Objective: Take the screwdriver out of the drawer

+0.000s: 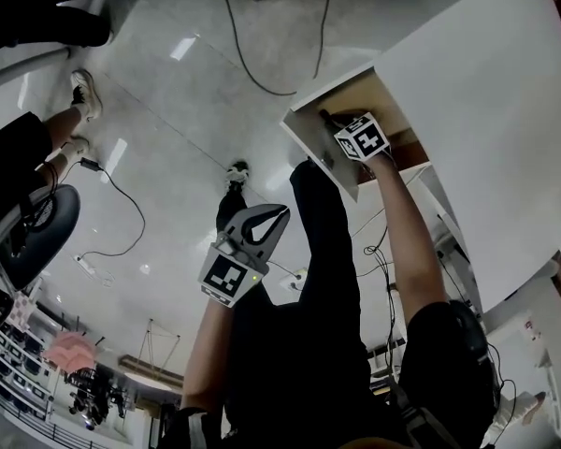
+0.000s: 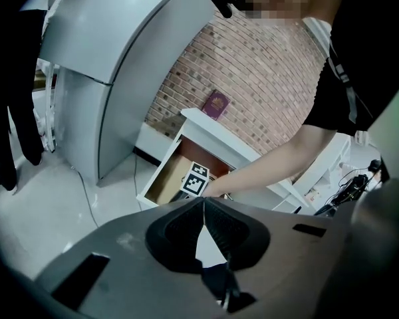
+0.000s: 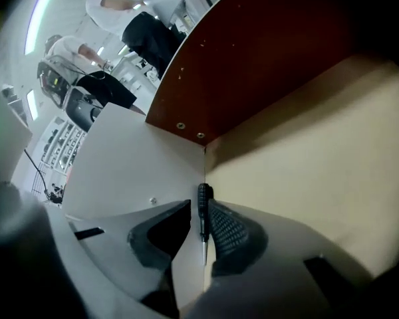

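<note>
Black cable (image 1: 280, 93) on white floor (image 1: 168, 120); brick wall (image 2: 272, 92); maroon booklet (image 2: 215, 104).

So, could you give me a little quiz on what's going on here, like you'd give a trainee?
1. True or false: the left gripper has its jaws together, with nothing between them.
2. Where is the screwdriver?
A) between the left gripper's jaws
B) in the drawer, between the jaws of the right gripper
C) outside the drawer altogether
3. Fill in: the drawer stands ____.

Key: 1 true; 2 B; 3 open.
</note>
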The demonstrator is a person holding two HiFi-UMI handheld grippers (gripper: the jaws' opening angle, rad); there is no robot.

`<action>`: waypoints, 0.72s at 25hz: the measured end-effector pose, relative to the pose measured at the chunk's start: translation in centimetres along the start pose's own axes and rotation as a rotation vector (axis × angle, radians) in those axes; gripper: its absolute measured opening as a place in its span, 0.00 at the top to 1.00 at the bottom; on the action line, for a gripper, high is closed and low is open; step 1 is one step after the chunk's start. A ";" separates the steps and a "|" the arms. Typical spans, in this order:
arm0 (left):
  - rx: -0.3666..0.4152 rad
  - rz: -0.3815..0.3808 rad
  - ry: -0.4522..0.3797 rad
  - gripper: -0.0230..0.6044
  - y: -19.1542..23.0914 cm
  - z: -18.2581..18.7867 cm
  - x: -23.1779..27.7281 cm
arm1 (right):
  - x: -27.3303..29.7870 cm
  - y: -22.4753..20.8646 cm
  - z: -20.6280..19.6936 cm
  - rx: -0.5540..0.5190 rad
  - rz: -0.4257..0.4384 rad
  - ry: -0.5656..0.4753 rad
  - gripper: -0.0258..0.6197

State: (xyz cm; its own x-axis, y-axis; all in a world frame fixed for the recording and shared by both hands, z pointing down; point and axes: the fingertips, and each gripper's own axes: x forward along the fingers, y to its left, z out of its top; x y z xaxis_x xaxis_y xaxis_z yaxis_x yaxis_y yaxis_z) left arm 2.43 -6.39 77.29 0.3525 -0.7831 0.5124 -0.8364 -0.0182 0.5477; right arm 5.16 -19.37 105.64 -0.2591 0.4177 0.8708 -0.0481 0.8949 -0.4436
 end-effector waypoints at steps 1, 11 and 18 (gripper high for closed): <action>-0.002 -0.003 0.000 0.93 0.0 -0.1 0.0 | 0.3 -0.1 0.0 -0.008 -0.004 0.010 0.77; 0.003 -0.027 -0.011 0.93 -0.2 0.0 -0.5 | 0.8 -0.1 0.6 -0.056 0.042 0.024 0.80; -0.025 -0.050 0.003 0.93 -0.9 -1.1 -0.5 | 0.5 1.0 2.0 0.141 0.302 -0.017 0.79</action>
State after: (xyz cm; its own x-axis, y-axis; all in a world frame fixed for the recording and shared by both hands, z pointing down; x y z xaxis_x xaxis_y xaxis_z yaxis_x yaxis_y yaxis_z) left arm 3.46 -5.30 77.24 0.3949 -0.7800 0.4855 -0.8069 -0.0417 0.5892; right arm 3.06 -18.57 105.16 -0.2982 0.6573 0.6921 -0.0993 0.6998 -0.7074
